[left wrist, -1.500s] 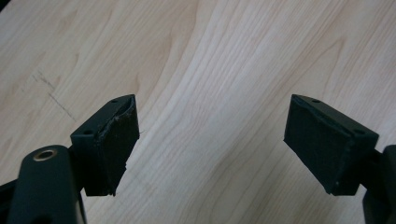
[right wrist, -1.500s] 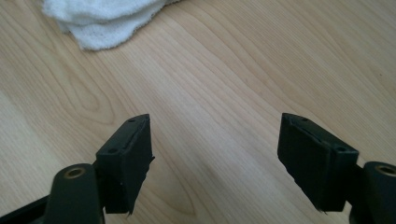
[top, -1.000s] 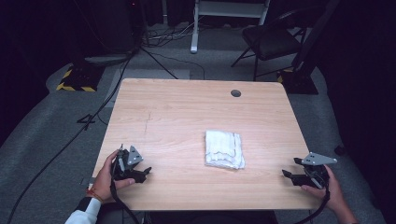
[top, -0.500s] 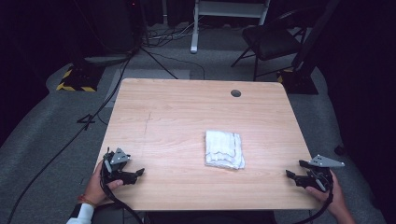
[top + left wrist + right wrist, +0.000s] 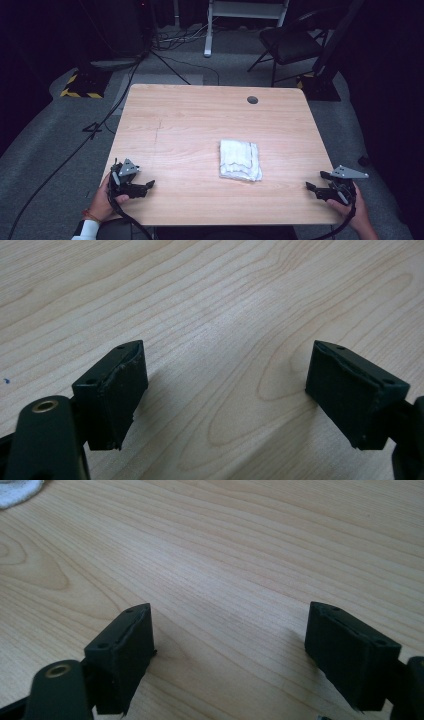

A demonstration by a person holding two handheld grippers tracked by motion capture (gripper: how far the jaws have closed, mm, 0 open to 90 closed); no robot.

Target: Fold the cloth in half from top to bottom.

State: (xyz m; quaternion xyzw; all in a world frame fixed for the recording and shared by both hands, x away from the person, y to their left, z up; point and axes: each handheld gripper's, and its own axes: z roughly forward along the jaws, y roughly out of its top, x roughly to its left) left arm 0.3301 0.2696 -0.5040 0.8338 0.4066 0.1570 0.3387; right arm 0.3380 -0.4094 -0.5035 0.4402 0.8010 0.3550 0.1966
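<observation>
Counter point(image 5: 190, 125): light wood top with a round dark grommet hole point(image 5: 252, 100) near its far edge.

Folded white cloth point(image 5: 240, 159): lies flat on the counter, right of centre and in the near half; nothing touches it. In the right gripper view a corner of it shows at the top left edge point(image 5: 15, 491).

Left gripper point(image 5: 145, 188): held in a hand point(image 5: 106, 201) at the near left corner of the counter, low over the wood, jaws pointing right toward the cloth. Jaws spread wide with bare wood between them, as the left gripper view confirms point(image 5: 225, 390). Nothing held.

Right gripper point(image 5: 314, 189): held in a hand point(image 5: 356, 214) at the near right corner of the counter, jaws pointing left toward the cloth. Jaws spread wide over bare wood in the right gripper view point(image 5: 227, 650). Nothing held.

Cloth relative to grippers: between the two, a little farther from the person than either; well apart from both, somewhat nearer the right gripper than the left.

Surroundings: grey carpeted floor point(image 5: 60, 150) with black cables, a dark chair point(image 5: 287, 45) beyond the far right corner.
</observation>
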